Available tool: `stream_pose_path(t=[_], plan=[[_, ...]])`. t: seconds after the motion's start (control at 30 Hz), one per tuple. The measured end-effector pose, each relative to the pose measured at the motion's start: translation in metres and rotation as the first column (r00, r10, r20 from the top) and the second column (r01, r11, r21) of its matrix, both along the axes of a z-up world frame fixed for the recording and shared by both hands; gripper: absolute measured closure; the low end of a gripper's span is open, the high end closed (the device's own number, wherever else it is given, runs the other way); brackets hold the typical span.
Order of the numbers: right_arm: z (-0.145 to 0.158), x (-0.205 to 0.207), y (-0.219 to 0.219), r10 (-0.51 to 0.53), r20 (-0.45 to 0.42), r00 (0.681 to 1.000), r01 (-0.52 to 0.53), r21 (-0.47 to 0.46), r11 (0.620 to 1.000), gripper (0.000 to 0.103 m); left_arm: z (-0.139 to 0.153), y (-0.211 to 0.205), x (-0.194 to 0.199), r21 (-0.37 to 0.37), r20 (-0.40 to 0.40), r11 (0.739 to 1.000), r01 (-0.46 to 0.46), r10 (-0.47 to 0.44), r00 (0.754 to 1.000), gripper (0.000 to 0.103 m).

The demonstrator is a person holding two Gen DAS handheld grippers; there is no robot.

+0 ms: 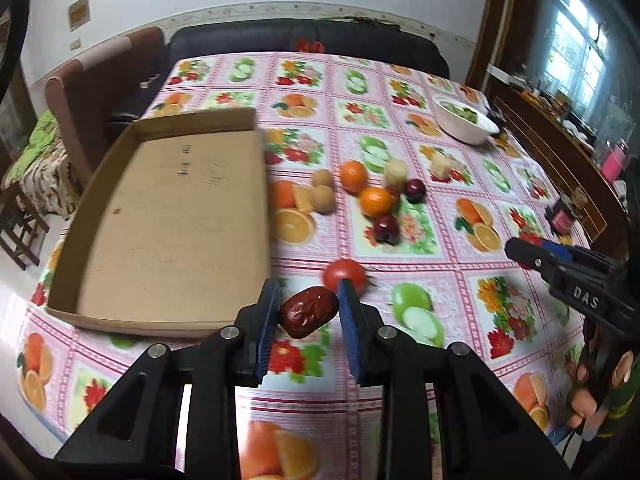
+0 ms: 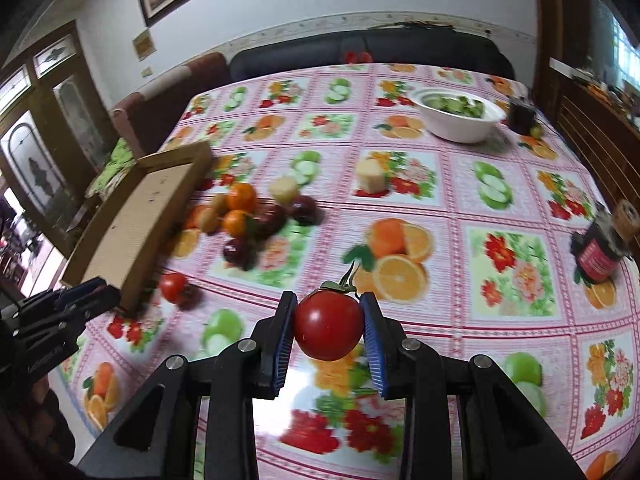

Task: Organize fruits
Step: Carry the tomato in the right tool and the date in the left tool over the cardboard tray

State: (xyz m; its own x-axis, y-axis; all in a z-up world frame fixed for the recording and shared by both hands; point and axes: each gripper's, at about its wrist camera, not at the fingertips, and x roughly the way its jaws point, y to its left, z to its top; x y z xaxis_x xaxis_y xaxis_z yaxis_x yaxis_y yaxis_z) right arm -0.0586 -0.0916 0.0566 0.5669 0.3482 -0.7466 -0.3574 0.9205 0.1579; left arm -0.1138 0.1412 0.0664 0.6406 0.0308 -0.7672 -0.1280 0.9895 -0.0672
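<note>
Fruits are going into the cardboard tray (image 1: 160,216), lying empty at the left of the table. A loose pile of oranges (image 1: 354,176) and other fruit is sitting far of centre. The right gripper (image 2: 328,328) is pinching a tomato (image 2: 329,326) across its middle; it looks smooth and soft, so a light squeeze is probably wise. The left gripper (image 1: 308,312) is bracketing a wrinkled red date (image 1: 307,311), likely light, firm, and best taken across its width.

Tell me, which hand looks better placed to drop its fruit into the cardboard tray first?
Probably the left gripper: its red date sits beside the cardboard tray, while the right gripper with its tomato is farther.
</note>
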Motion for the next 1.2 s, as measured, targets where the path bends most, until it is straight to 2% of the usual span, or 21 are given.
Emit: stream_pose_path(t=[0.47,1.2], plan=[[0.010,-0.006,0.050,0.120,-0.002,0.993,-0.120,0.022,0.993,0.070,0.006,0.054,-0.008,-0.001,0.019,0.993,-0.121,0.121,0.993,0.076],[0.024,-0.012,0.128,0.277,0.013,0.961,-0.277,0.026,0.960,0.070,0.002,0.107,-0.014,-0.015,0.017,0.978,-0.210,0.210,0.978,0.076]])
